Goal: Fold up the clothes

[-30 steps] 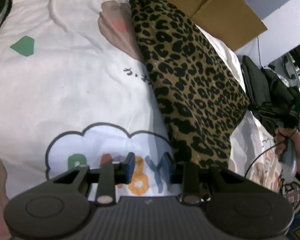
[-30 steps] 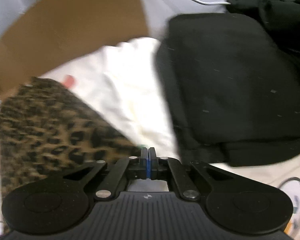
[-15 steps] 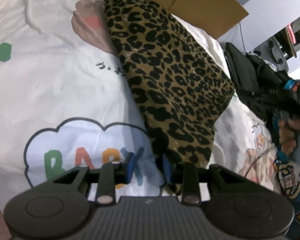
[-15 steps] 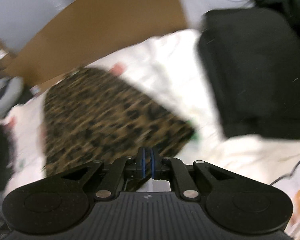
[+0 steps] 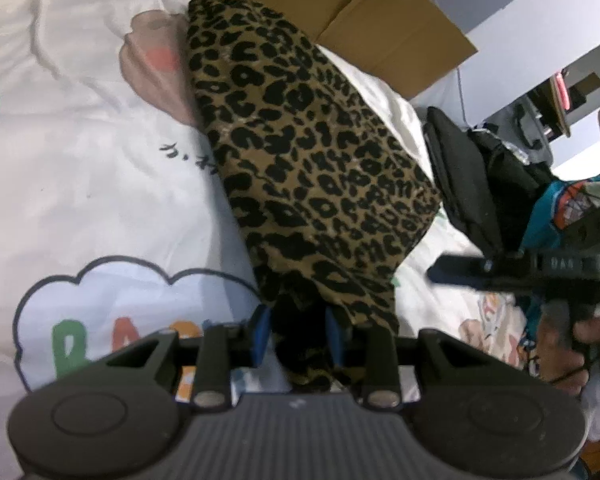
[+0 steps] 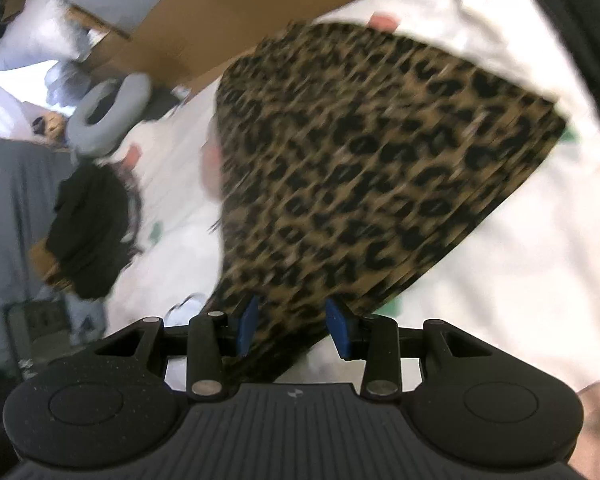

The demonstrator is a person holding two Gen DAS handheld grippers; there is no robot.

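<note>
Leopard garment: flat on bed sheet, near corners bunched.
Left gripper: jaws apart, straddling near corner, positioned to pinch.
Right gripper: jaws apart over opposite corner, likely for paired lift.

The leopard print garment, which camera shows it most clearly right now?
The left wrist view: the leopard print garment is sharp there, its whole folded length visible on the white printed bedsheet. The right wrist view shows it large but motion-blurred.
</note>
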